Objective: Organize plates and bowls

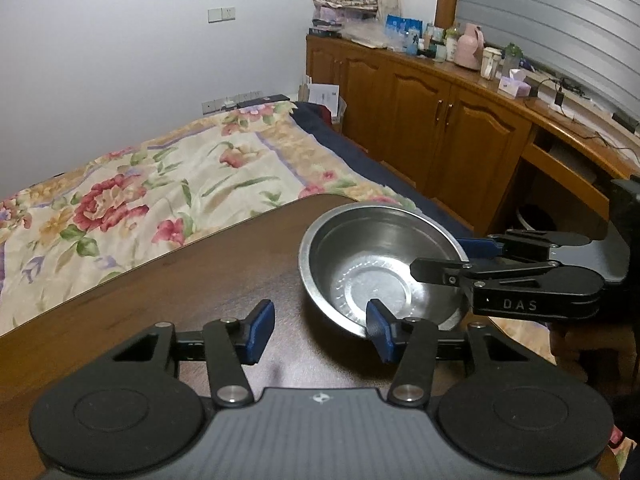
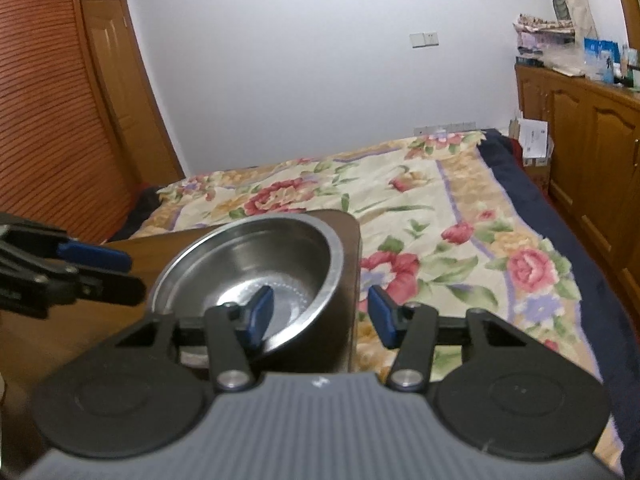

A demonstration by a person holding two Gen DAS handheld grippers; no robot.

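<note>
A steel bowl (image 1: 360,256) (image 2: 248,256) stands empty near the corner of a dark wooden table (image 1: 160,300) (image 2: 100,320). My left gripper (image 1: 320,330) is open at the bowl's near side. Its right fingertip (image 1: 378,320) overlaps the near rim and its left fingertip is over bare table. My right gripper (image 2: 320,314) is open and straddles the bowl's wall, with one fingertip (image 2: 260,310) inside and the other beyond the table's edge. From the left wrist, the right gripper (image 1: 436,258) reaches in from the right. From the right wrist, the left gripper (image 2: 134,276) shows beside the bowl.
A bed with a floral quilt (image 1: 140,200) (image 2: 440,220) lies just past the table's far edge. Wooden cabinets (image 1: 420,120) with a cluttered top line the right wall. A slatted wooden wardrobe (image 2: 48,120) stands at the left.
</note>
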